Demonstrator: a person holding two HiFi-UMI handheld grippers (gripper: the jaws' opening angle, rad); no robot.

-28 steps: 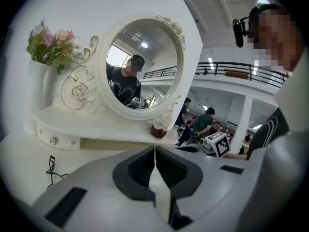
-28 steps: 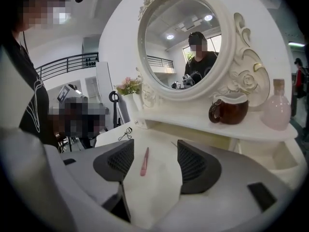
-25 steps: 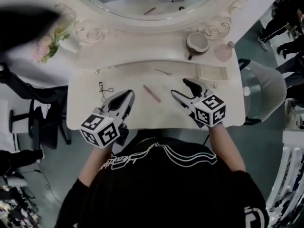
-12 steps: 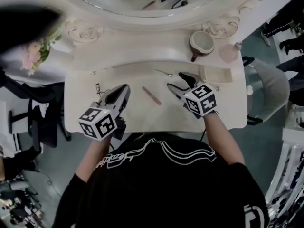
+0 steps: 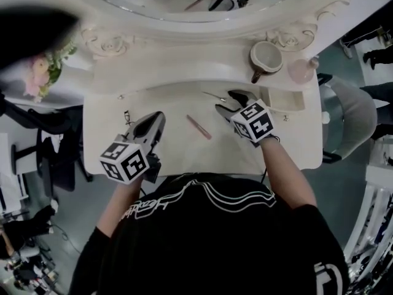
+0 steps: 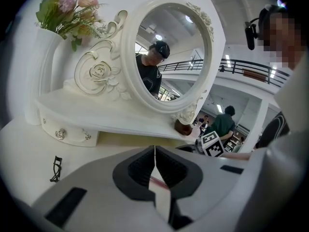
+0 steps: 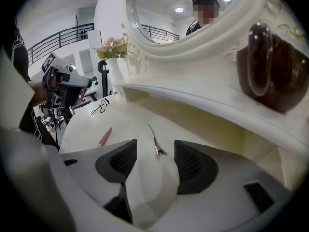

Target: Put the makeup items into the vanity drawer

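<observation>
Head view first: on the vanity top, a pink pencil near the middle, an eyelash curler toward the left edge, and a thin metal tool toward the back edge, right of centre. Drawer open at the back right corner, with a brown cup on the shelf above it. Left gripper over the front left part, right gripper just beside the metal tool. Left gripper view next: jaws pressed together on nothing, a sliver of the pencil showing beyond them (low, past the pads), the curler near the left edge. Right gripper view last: jaws apart, just closed in a little. Metal tool flat on the top in the gap ahead of them, untouched. Pencil to its left, curler farther off toward the left edge, cup up on the shelf at right.
</observation>
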